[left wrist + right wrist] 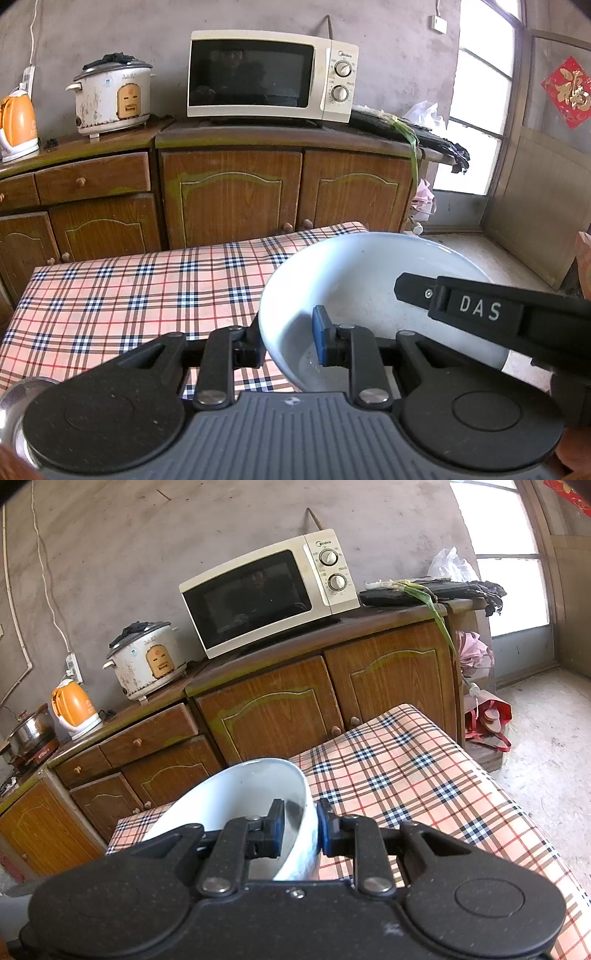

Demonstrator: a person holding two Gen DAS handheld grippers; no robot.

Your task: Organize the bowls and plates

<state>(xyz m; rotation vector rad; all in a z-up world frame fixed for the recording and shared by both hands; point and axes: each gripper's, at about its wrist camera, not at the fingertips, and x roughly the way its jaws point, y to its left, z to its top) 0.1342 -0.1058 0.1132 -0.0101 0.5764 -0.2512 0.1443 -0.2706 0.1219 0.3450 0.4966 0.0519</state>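
Observation:
A white bowl (351, 280) hangs tilted over the right part of a table with a checked cloth (129, 295). My left gripper (286, 332) is shut on the bowl's near left rim, with the blue pad inside the bowl and the other finger outside. From the right, a black finger (476, 306) of my right gripper, marked DAS, reaches across the bowl's right side. In the right wrist view my right gripper (301, 812) is shut on the rim of the white bowl (240, 794), one pad inside and one outside, above the checked table (406, 768).
Behind the table stand wooden cabinets (232, 192) carrying a microwave (269, 75), a rice cooker (112, 98) and an orange kettle (18, 122). A steel pot (31, 727) sits at the far left. Bare floor (498, 254) lies to the table's right, below a window.

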